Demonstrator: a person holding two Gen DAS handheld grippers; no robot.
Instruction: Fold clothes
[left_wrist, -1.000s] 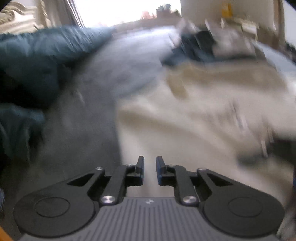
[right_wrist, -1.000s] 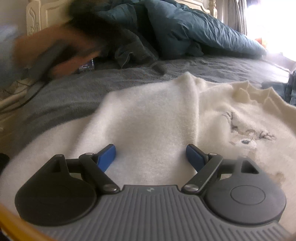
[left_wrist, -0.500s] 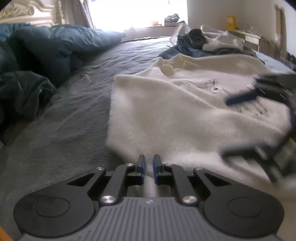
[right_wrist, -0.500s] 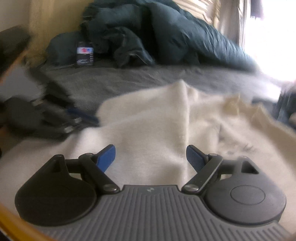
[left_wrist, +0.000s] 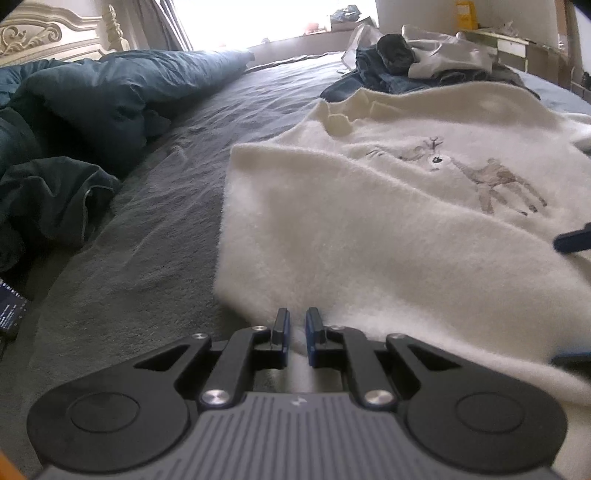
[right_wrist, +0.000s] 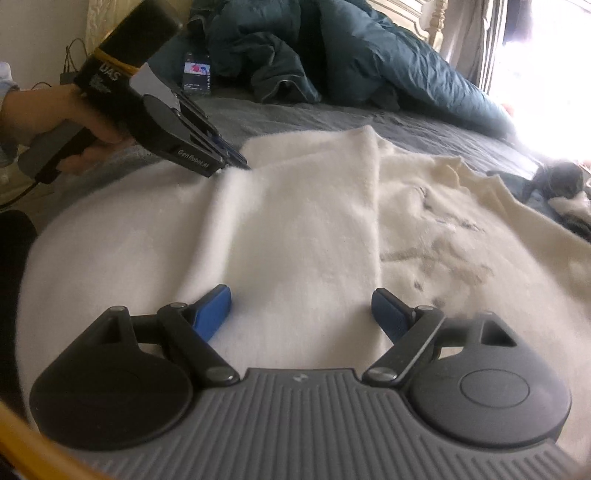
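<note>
Left gripper (left_wrist: 296, 325) sits low at the near edge of the sweater (left_wrist: 388, 229), jaws narrowed to a slim gap with a bit of the white hem between the blue pads; whether they actually pinch it, can't tell for sure, but fabric is in the gap. In the right wrist view the same gripper (right_wrist: 236, 162) comes in from the upper left, nose angled down onto the sweater's (right_wrist: 303, 236) edge, held by a person's hand (right_wrist: 62, 122) wrapped round the grey handle; cable trails off the handle's back end.

Right gripper (right_wrist: 301, 308) hovers over the sweater with jaws wide apart, nothing between them. Its blue fingertips (left_wrist: 572, 240) show at the right edge of the left wrist view, slightly blurred.

Sweater: cream, fuzzy, lying spread ahead of both grippers, one side folded over onto the body, the fold's edge running straight ahead of the right gripper. A deer pattern (left_wrist: 491, 177) sits ahead and right of the left gripper.

Surface: grey bedsheet (left_wrist: 155, 221), wrinkled. Dark teal duvet (left_wrist: 110, 96) bunched ahead-left of the left gripper, ornate pale headboard (left_wrist: 44, 37) behind it. Pile of clothes (left_wrist: 406, 62) far ahead past the sweater's collar. Bright window (left_wrist: 266, 18) beyond, overexposed.
</note>
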